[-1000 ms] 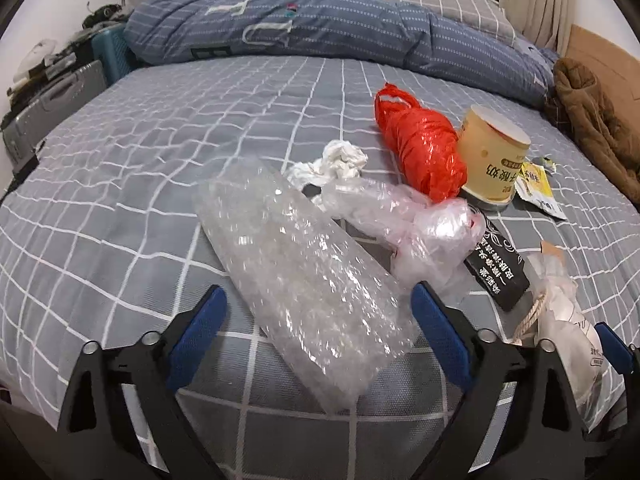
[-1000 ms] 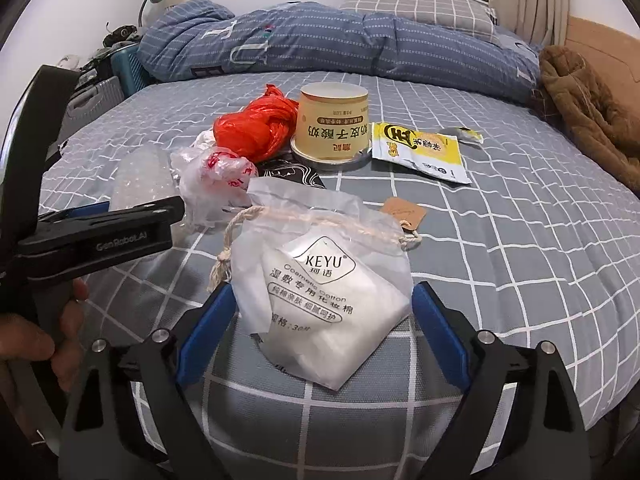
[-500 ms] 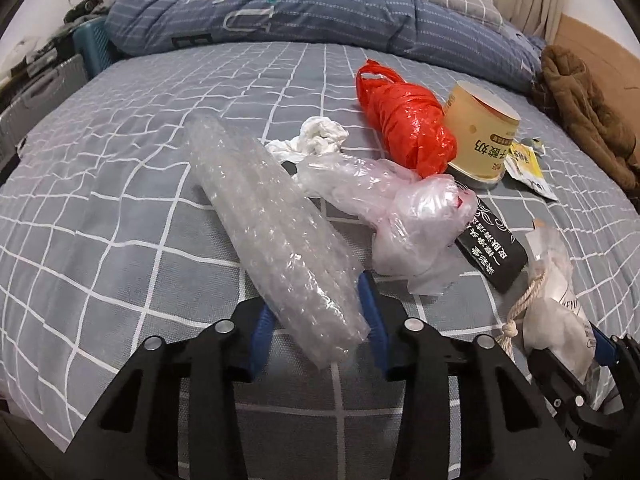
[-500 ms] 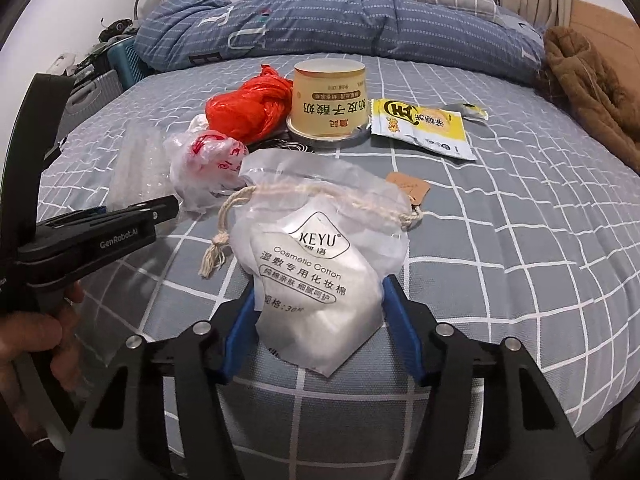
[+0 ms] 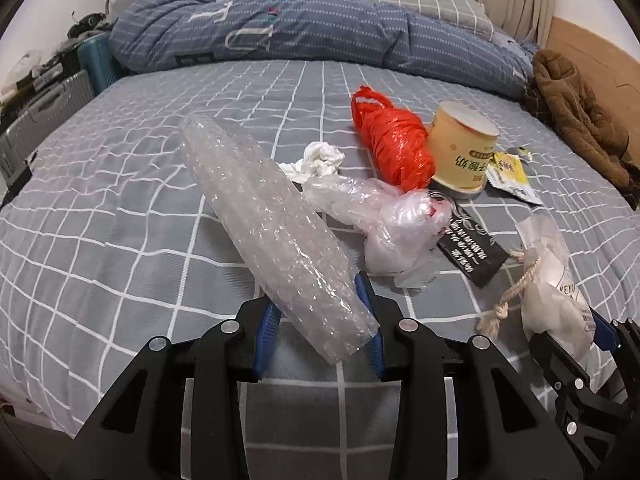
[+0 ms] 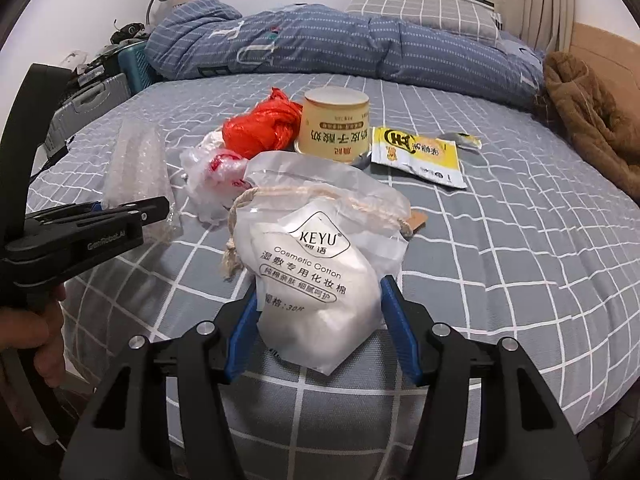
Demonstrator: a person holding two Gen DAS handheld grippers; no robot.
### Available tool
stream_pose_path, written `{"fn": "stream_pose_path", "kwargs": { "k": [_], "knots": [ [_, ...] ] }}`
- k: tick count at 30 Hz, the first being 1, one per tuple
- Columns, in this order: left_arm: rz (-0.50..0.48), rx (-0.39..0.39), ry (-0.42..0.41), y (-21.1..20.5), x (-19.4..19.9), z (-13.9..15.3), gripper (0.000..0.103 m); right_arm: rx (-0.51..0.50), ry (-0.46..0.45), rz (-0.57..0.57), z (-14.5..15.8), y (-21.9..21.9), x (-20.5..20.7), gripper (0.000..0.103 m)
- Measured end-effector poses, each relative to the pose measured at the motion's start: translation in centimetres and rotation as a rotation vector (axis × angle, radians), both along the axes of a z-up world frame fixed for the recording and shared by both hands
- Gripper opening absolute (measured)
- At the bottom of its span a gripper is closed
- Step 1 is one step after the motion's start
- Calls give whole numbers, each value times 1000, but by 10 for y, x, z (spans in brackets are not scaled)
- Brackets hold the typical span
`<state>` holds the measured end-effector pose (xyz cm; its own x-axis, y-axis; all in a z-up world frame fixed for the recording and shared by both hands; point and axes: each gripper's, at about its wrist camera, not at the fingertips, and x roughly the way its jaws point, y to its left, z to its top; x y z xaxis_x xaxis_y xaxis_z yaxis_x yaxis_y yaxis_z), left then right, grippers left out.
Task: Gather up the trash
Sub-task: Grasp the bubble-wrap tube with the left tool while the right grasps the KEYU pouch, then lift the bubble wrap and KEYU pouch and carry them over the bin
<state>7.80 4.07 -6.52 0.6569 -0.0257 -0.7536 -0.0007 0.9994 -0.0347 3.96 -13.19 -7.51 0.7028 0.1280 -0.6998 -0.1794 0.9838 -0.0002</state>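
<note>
Left gripper (image 5: 320, 320) clamped on the near end of the bubble-wrap roll (image 5: 264, 216); its jaws have just been closing, and both blue pads press into the plastic. The roll's far end points up and away toward the bed's (image 5: 120, 208) head. Right gripper (image 6: 316, 320) closed on the lower part of the cotton-pad bag (image 6: 312, 264), a white drawstring pouch printed KEYU; its jaws have also just been closing, and the pads touch the bag on both sides. Both items are at the near edge of the bed, the bag to the right of the roll. Remaining trash lies mid-bed beyond them: crumpled clear plastic bag (image 5: 392, 220), white tissue wad (image 5: 320, 160), red plastic bag (image 5: 392, 140), upturned beige paper cup (image 5: 460, 152) touching the red bag, yellow sachet (image 6: 416, 152) just beside the cup, black card tag (image 5: 468, 252). A folded blue duvet (image 5: 312, 28) lies along the bed's head, with a brown garment (image 5: 576, 116) at the right edge.
</note>
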Motion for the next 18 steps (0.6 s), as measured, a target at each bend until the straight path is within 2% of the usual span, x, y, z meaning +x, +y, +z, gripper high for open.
{"fn": "stream_pose_path", "kwargs": {
  "k": [18],
  "knots": [
    [-36,-33,-13,-3,-50,20,35,21,-60,10,35,-5,-32,55]
  ]
}}
